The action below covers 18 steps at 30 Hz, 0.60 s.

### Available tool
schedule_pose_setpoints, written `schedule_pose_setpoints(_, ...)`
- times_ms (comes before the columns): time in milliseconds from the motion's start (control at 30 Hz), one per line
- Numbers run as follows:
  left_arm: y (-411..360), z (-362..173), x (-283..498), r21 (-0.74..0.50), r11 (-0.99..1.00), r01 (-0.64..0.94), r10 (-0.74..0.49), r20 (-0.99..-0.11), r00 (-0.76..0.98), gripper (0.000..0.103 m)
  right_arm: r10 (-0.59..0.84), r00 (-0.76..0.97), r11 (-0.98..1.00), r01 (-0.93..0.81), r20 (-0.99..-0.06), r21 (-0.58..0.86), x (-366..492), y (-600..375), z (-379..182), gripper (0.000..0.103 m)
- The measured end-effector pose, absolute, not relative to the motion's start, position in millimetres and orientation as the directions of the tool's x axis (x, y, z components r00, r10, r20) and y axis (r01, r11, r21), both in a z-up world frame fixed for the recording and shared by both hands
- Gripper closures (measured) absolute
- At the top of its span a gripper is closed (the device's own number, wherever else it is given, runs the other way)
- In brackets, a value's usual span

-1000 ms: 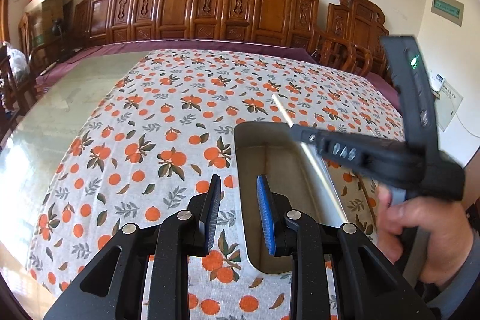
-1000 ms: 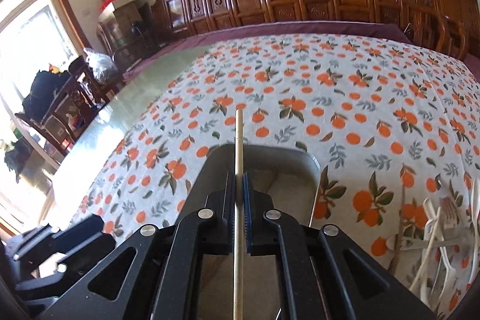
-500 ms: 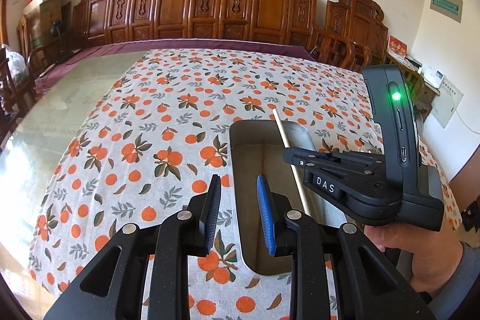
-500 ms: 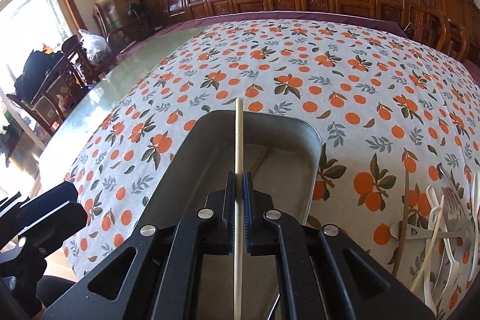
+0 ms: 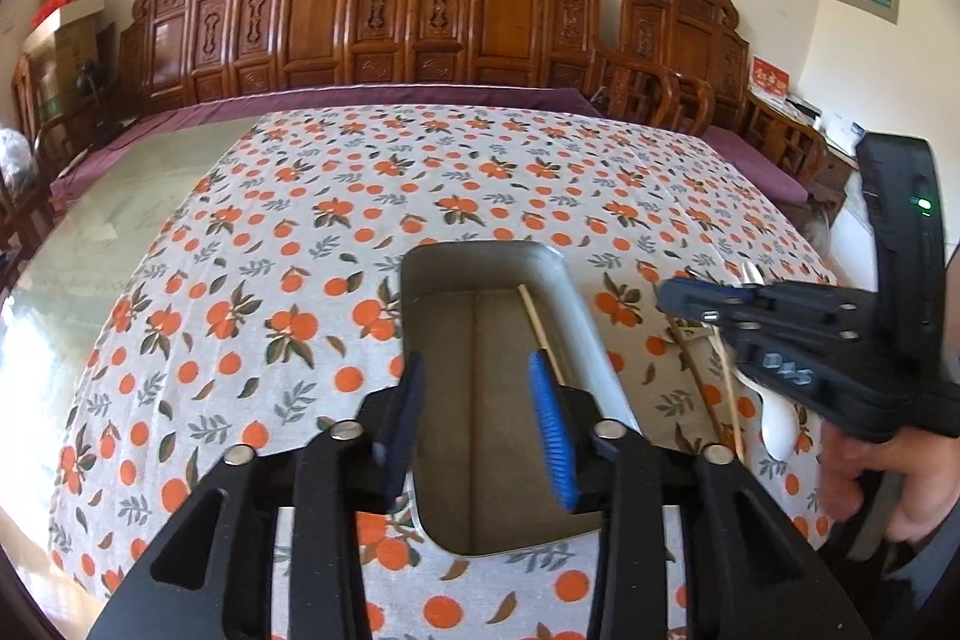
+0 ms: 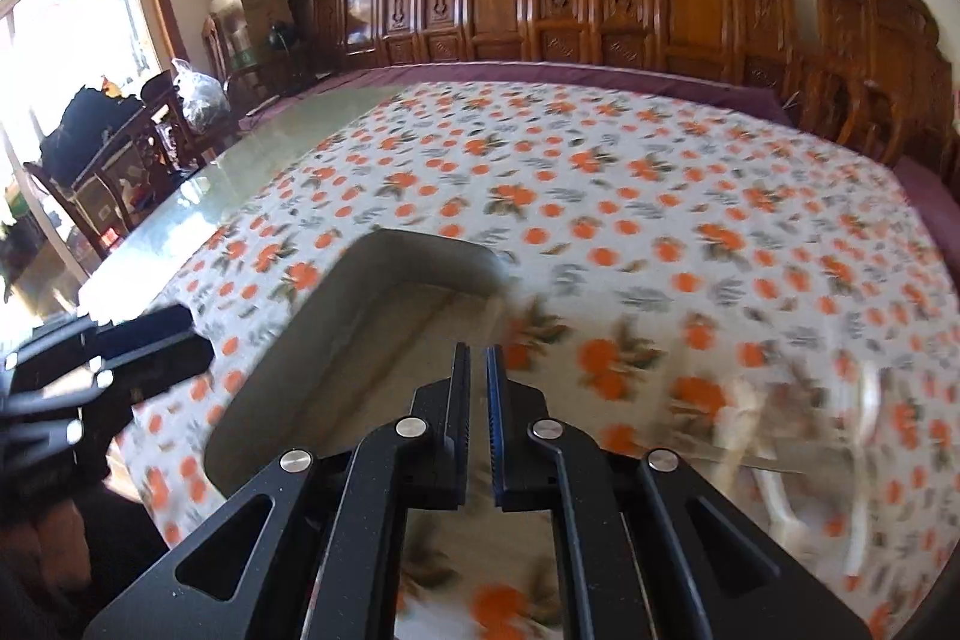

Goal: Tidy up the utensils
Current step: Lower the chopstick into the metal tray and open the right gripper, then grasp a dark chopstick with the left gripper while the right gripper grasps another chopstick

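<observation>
A metal tray point(image 5: 492, 262) sits on the orange-print tablecloth, with a wooden chopstick point(image 5: 539, 331) lying inside along its right side. My left gripper point(image 5: 474, 400) is open and empty, hovering over the tray's near end. My right gripper point(image 6: 477, 370) is slightly open and empty over the tray's right rim point(image 6: 420, 244); in the left wrist view it point(image 5: 666, 292) is right of the tray. A pile of white plastic utensils and chopsticks point(image 5: 774, 418) lies right of the tray, blurred in the right wrist view point(image 6: 780, 466).
Carved wooden chairs point(image 5: 420, 16) line the far wall. The bare glass tabletop point(image 5: 120, 196) lies left of the cloth. A person's hand point(image 5: 888, 466) holds the right gripper's handle.
My right gripper let go of the chopstick, which now lies in the tray, and moved right toward the utensil pile. My left gripper opened wider.
</observation>
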<state>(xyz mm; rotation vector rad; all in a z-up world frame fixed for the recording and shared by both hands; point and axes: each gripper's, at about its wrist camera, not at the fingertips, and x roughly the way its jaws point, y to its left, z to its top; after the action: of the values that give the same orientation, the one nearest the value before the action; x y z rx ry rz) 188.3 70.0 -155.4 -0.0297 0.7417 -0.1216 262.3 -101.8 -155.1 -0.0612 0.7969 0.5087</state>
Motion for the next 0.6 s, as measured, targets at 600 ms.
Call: schedule_pose_setpoints(600,10,-153,180,-0.028,0.981,0.192,-0.162,-0.666,0.728,0.026,0.249,0.589,0.942,-0.333,-0.768,0.05,242,-164,-207,0.074)
